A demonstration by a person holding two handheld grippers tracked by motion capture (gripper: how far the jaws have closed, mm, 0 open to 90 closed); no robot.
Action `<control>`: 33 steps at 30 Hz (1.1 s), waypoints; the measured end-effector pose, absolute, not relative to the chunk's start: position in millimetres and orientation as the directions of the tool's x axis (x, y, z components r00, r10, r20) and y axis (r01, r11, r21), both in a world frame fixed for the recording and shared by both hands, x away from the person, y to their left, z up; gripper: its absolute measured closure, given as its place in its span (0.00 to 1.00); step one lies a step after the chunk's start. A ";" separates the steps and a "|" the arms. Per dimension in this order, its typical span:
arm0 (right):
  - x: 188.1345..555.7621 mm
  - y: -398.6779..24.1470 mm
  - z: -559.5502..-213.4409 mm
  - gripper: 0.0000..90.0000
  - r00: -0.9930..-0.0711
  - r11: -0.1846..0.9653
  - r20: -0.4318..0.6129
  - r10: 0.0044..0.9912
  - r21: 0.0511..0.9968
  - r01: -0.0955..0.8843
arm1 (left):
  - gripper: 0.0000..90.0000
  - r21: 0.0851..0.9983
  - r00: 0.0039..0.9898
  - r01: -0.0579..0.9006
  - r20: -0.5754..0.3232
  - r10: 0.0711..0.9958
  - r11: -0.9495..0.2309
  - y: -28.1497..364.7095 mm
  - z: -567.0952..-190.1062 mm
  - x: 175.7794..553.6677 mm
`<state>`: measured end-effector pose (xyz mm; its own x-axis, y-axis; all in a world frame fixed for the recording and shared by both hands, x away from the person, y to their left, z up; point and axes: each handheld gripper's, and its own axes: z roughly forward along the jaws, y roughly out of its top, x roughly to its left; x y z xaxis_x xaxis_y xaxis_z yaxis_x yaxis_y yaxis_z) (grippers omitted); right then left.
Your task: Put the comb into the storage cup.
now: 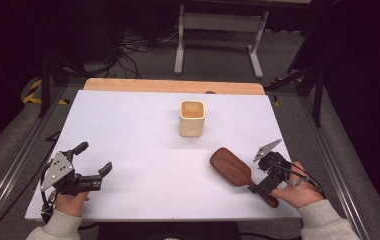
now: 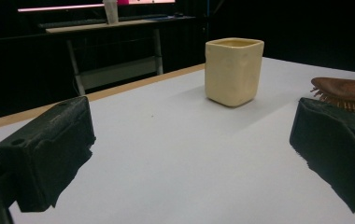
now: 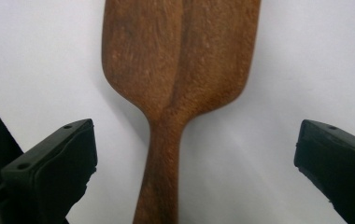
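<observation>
A brown wooden hairbrush (image 1: pixel 230 167) lies bristles down on the white table (image 1: pixel 128 125) at the front right, its handle pointing toward the person. My right gripper (image 1: pixel 262 184) hovers over that handle. In the right gripper view its jaws stand wide apart on either side of the handle (image 3: pixel 159 186), and the pads do not touch the hairbrush (image 3: pixel 180 60). A cream square cup (image 1: pixel 192 119) stands upright at the middle back. My left gripper (image 1: pixel 95 157) rests open at the front left, aimed at the cup (image 2: pixel 233 70), with nothing between its fingers. The hairbrush (image 2: pixel 344 91) shows at the right of that view.
A wooden strip (image 1: pixel 173 86) runs along the table's far edge. Behind it stand a grey metal frame (image 1: pixel 220 30) and loose cables on the floor. Metal rails flank the table on both sides.
</observation>
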<state>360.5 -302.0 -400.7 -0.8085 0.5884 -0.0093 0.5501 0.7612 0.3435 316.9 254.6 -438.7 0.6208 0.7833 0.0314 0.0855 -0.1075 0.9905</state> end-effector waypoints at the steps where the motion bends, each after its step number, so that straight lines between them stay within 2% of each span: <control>1: 360.3 -300.9 -402.9 0.00 -0.803 0.755 -0.005 0.596 0.346 0.558 | 0.01 0.991 0.620 0.085 0.032 0.784 -0.108 254.8 -438.7 316.8; 8: 357.9 -296.1 -412.9 0.03 -0.789 0.735 0.013 0.615 0.355 0.579 | 0.01 0.991 0.621 0.083 0.033 0.783 -0.107 255.1 -438.5 316.7; 12: 357.1 -292.2 -423.0 0.11 -0.793 0.740 0.023 0.608 0.344 0.578 | 0.01 0.991 0.620 0.081 0.033 0.784 -0.106 254.8 -438.5 316.6; 13: 355.9 -291.0 -425.2 0.21 -0.798 0.748 0.010 0.603 0.340 0.570 | 0.01 0.991 0.618 0.080 0.035 0.785 -0.107 254.8 -438.5 316.5; 14: 355.9 -291.0 -425.2 0.21 -0.798 0.748 0.010 0.603 0.340 0.570 | 0.01 0.991 0.618 0.080 0.035 0.785 -0.107 254.8 -438.5 316.5; 15: 355.0 -290.8 -424.9 0.33 -0.797 0.749 -0.001 0.604 0.344 0.567 | 0.01 0.991 0.620 0.080 0.033 0.784 -0.106 255.1 -438.4 316.6; 16: 355.0 -290.8 -424.9 0.33 -0.797 0.749 -0.001 0.604 0.344 0.567 | 0.01 0.991 0.620 0.080 0.033 0.784 -0.106 255.1 -438.4 316.6; 18: 355.1 -290.8 -424.4 0.45 -0.792 0.747 -0.008 0.610 0.337 0.573 | 0.01 0.991 0.619 0.080 0.031 0.785 -0.103 255.1 -438.5 316.7; 22: 356.0 -290.3 -424.9 0.59 -0.778 0.741 -0.001 0.629 0.306 0.598 | 0.01 0.991 0.620 0.078 0.034 0.784 -0.104 255.2 -438.5 316.6; 24: 356.2 -289.9 -425.7 0.63 -0.767 0.733 -0.002 0.641 0.299 0.611 | 0.01 0.991 0.620 0.080 0.033 0.784 -0.105 255.5 -438.2 316.5; 25: 355.5 -289.2 -425.6 0.69 -0.763 0.732 -0.015 0.646 0.296 0.614 | 0.01 0.991 0.621 0.078 0.033 0.783 -0.104 255.3 -438.3 316.4; 33: 354.0 -286.9 -425.4 0.78 -0.771 0.746 -0.041 0.636 0.286 0.601 | 0.01 0.991 0.620 0.080 0.033 0.784 -0.106 255.0 -438.5 316.7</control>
<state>354.0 -286.9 -425.4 -0.7706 0.6360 -0.0411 0.6008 0.7465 0.2861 316.7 255.0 -438.5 0.6199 0.7840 0.0334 0.0805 -0.1059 0.9911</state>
